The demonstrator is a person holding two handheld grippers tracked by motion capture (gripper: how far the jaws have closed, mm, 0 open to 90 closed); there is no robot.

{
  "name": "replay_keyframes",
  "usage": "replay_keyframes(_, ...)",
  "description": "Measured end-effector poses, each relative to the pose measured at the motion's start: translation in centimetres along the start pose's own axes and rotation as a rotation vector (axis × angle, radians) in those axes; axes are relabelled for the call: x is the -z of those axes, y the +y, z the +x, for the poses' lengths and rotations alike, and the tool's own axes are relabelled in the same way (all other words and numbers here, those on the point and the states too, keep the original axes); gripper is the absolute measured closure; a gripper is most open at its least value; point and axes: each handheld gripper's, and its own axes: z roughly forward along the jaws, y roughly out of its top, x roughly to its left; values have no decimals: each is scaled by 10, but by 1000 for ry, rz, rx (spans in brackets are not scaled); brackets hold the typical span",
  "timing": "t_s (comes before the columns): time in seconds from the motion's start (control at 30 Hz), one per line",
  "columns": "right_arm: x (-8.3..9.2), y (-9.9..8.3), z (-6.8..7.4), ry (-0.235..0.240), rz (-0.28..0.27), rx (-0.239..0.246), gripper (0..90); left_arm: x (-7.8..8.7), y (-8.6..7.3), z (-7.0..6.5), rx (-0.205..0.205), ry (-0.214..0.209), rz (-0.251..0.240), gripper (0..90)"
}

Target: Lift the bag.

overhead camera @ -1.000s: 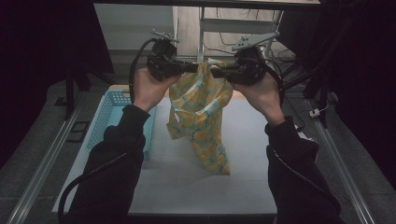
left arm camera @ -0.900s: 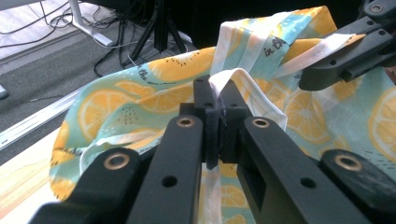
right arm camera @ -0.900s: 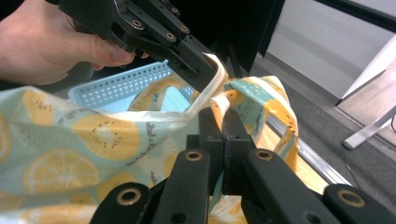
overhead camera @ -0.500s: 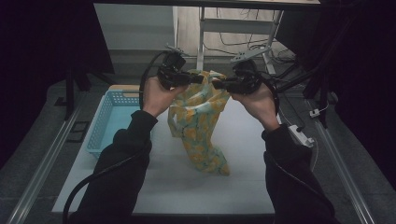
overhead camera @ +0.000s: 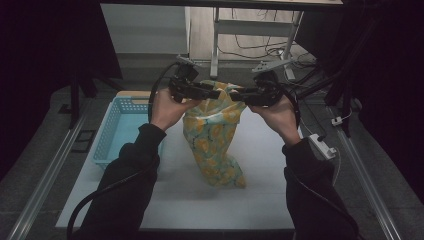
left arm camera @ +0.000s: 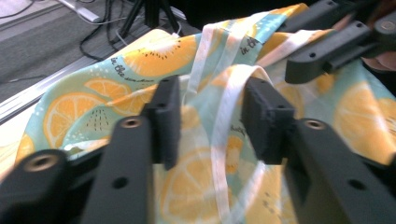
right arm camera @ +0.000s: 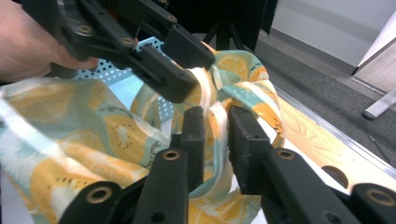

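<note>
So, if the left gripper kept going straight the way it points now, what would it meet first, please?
Most likely the lemon-print cloth bunched between its open jaws, then the right gripper just beyond, though depth is hard to judge.

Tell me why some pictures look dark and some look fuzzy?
High view: dim, black at the sides, with light falling mostly on the table and the lemon-print cloth. Left gripper view: the near black jaws are soft and blurred, the cloth behind a little sharper. Right gripper view: brighter, with the cloth's near folds blurry.
</note>
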Motion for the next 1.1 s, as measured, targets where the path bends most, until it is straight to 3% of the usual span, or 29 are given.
replay_keyframes(0.2,7,-9,-1,-3,-25,-14,648,13,-10,-1,-26,1,-12,418)
replay_keyframes(0.5,17,-17,2,-2,-44,-30,523,28,-26,-2,-64,45,-29,277)
replay_keyframes(0.83,23,-31,-3,-6,-66,-86,423,50,-49,4,-45,98,-12,149)
replay_keyframes(1.1,28,-38,-1,-16,-72,-93,352,58,-73,7,-25,57,-15,41)
